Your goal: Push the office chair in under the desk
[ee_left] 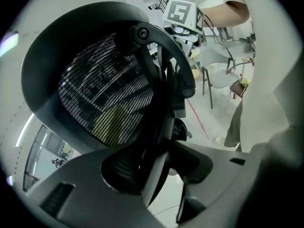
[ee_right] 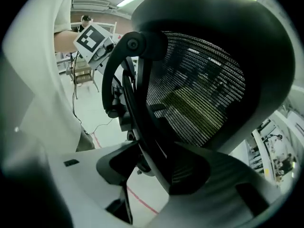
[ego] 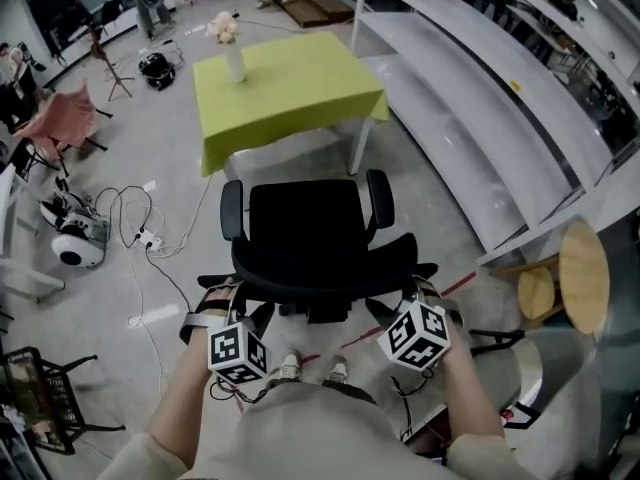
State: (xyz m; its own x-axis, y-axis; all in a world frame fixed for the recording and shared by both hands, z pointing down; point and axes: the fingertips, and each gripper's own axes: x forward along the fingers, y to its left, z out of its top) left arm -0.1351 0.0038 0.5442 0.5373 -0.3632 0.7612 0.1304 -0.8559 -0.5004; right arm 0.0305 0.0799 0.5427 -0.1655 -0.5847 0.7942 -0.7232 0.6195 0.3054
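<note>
Nearest, the left tongs (ego: 212, 298) and the right tongs (ego: 428, 293) each clasp a side rim of the office chair (ego: 305, 230) at its mesh back, one rim between each pair of jaws. The chair stands on the floor (ego: 420, 193), its seat facing the green-clothed table (ego: 300, 93) beyond, near it but not yet underneath.

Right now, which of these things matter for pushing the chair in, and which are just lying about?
Job: black office chair, desk with lime-green cloth, left tool, right tool.
Lying about: flower vase, power strip with cables, round wooden stools, pink chair, metal shelving.
</note>
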